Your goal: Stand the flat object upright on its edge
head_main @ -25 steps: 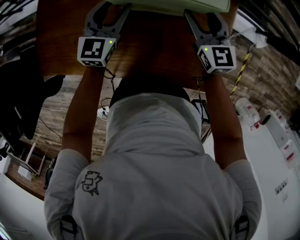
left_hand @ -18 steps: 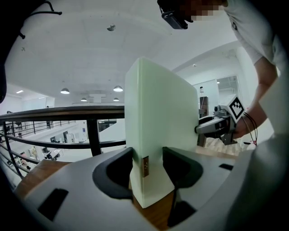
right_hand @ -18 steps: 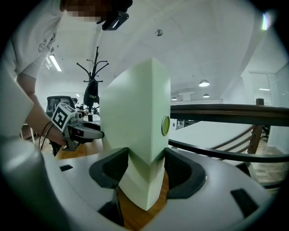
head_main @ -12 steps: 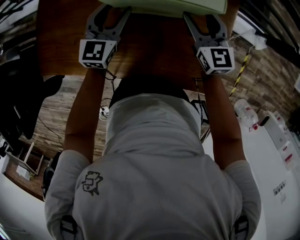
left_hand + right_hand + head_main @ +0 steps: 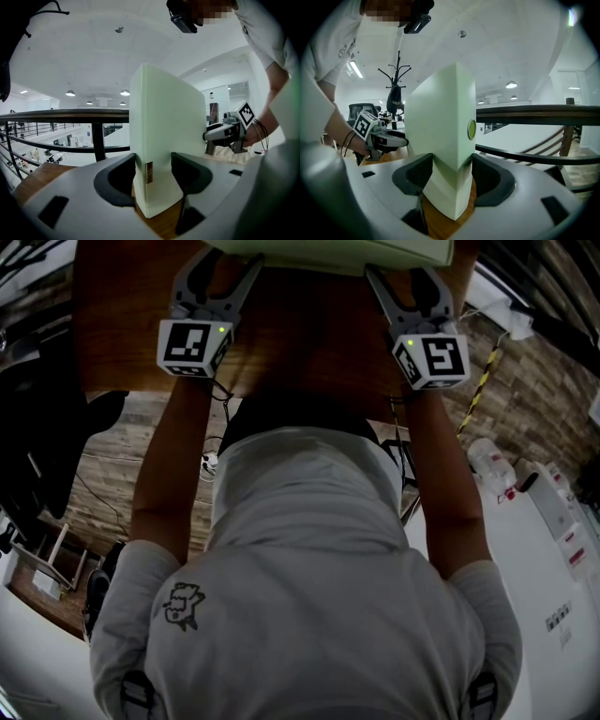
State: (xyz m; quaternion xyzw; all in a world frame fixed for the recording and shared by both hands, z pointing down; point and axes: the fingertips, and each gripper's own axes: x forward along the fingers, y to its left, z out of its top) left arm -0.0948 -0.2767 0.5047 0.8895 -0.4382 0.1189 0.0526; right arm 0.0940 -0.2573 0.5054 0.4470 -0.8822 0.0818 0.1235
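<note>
- Left gripper point(image 5: 154, 180): its jaws are apart and have just been opening. One end of the pale green flat object point(image 5: 168, 126) stands between them, with one pad clear of it.
- Right gripper point(image 5: 451, 180): its jaws are closed on the object's other end, both pads against it.
- Flat object: upright on its long edge on the wooden desk point(image 5: 300, 343), parallel to the near edge and set back from it.

Flat object point(image 5: 328, 251) on table point(image 5: 300, 343), between left hand-held gripper point(image 5: 221, 262) and right hand-held gripper point(image 5: 405, 274)
</note>
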